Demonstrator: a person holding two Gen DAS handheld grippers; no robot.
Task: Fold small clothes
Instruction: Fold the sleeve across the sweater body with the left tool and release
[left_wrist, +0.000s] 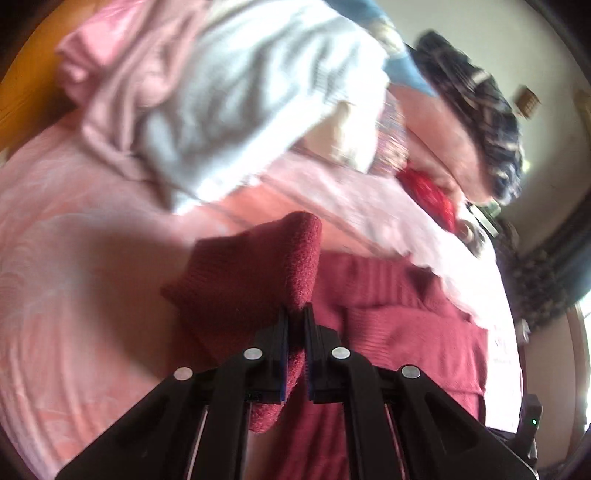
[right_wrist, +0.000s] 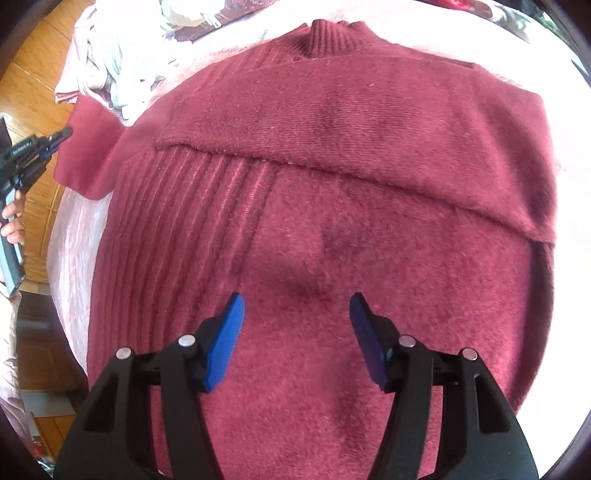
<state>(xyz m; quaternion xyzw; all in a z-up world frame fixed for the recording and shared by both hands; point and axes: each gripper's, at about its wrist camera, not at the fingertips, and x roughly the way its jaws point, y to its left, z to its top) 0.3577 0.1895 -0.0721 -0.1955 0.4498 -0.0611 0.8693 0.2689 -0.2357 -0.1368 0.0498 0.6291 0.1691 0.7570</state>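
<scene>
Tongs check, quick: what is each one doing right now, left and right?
Left tongs: shut on the sleeve of the red sweater.
Right tongs: open, holding nothing, above the sweater.

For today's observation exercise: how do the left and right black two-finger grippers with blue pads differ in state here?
The left gripper is shut on the dark red knitted sweater's sleeve; the right gripper is open, holding nothing. The left lifts the sleeve off the pink bed cover; the right hovers over the sweater's body. Both point downward at the same garment.
</scene>
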